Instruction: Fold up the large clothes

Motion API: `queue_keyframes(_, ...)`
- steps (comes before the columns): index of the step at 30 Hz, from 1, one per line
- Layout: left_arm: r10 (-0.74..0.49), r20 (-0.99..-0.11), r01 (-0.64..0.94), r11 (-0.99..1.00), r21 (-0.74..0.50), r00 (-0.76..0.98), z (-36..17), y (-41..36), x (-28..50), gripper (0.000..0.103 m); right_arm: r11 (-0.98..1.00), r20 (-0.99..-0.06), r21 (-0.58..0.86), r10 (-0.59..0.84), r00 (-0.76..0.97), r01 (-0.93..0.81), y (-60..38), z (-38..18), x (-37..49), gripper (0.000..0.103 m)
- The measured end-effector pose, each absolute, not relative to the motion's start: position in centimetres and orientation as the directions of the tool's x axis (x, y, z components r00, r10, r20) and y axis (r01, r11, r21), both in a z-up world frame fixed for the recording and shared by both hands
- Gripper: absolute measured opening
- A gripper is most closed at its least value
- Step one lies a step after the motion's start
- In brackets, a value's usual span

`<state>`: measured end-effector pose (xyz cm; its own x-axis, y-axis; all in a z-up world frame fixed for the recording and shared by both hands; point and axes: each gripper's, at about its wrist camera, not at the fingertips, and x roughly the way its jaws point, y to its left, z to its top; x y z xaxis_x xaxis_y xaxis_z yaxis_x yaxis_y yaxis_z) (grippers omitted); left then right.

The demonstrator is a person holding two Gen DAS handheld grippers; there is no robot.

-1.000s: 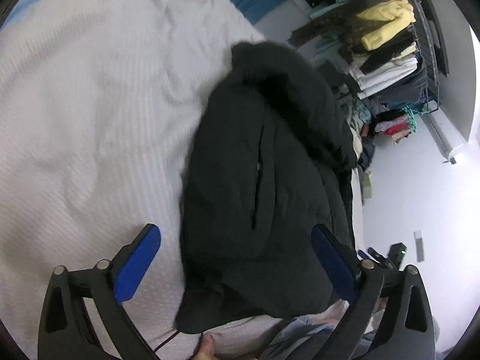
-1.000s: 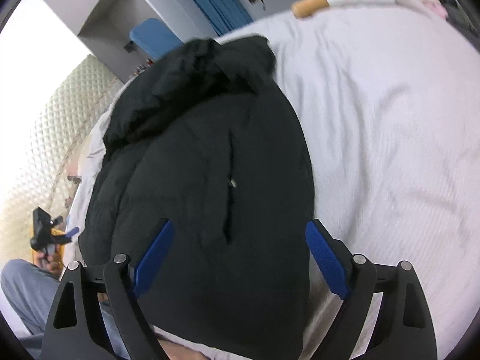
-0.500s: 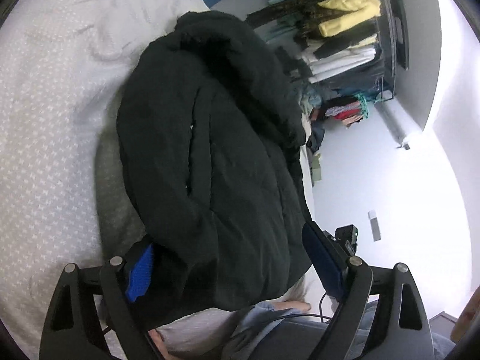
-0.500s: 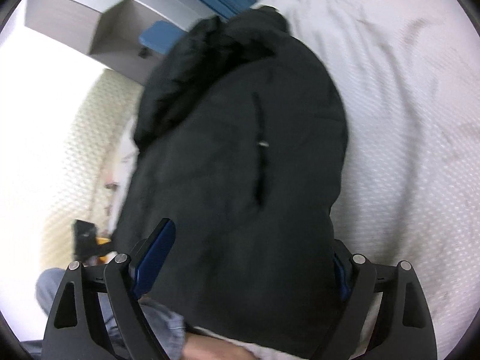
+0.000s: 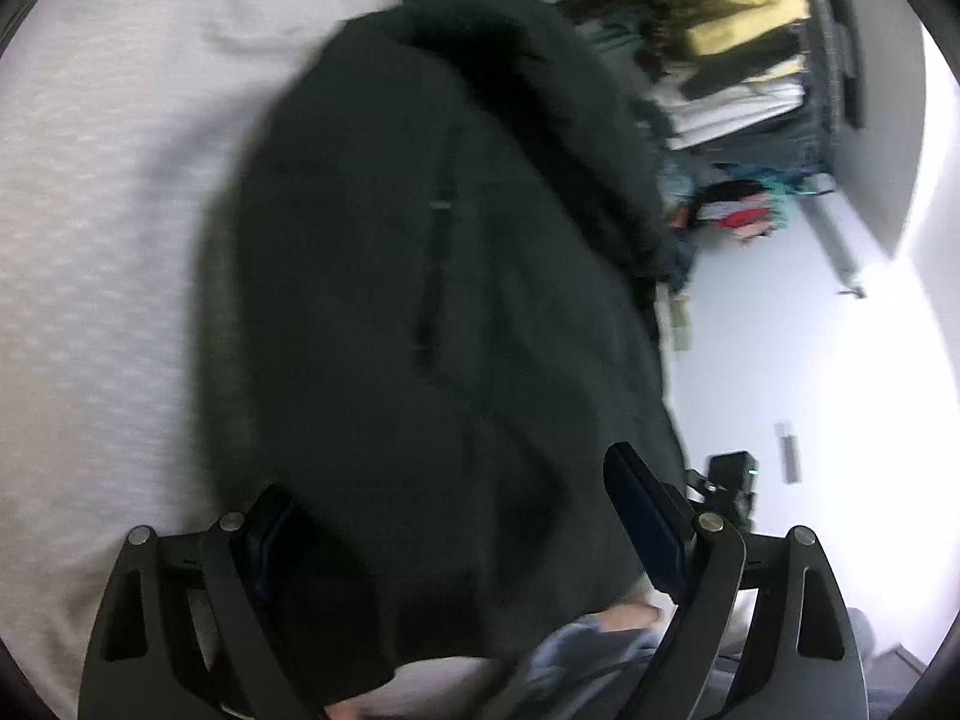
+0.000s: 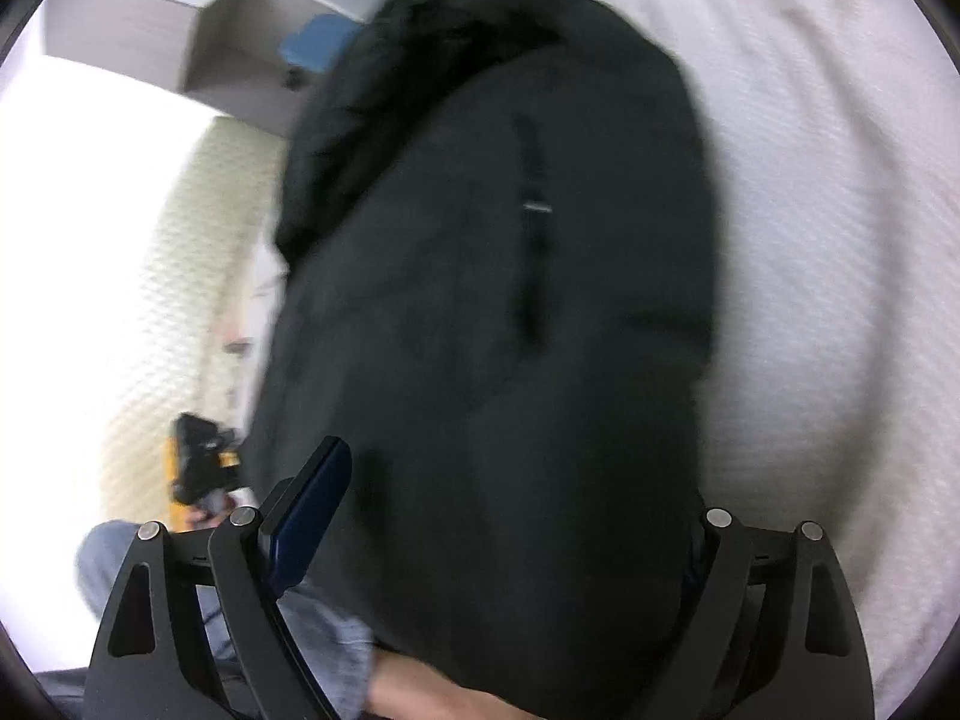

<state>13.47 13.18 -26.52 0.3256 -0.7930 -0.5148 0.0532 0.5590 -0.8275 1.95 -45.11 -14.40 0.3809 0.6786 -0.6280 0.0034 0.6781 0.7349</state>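
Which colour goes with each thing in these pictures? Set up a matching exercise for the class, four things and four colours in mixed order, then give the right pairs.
Things:
1. jacket
2. bed sheet
3. pads of the left tongs
4. top garment on the clothes rack

Colours:
A. yellow
B. white
C. black
D. blue

Pairs: 1-C, 2-B, 3-D, 4-A
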Motion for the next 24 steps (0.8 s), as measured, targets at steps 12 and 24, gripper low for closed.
queue_keyframes(12,-0.758,-0.561,-0.036,0.584,-0.811,0.332,-26.7,11.8,14.3,0.026,0.710,-0.652,0.705,0.642,0.404,0.009,-44.9,-12.6,2.9,0.015)
queue_keyframes(24,-0.735,-0.444,0.033,0.534,-0.845,0.513,-13.6,16.9,17.1,0.003,0.659,-0.428,0.732,0.642,0.637,-0.173,-46.6,1.0,4.4,0.005)
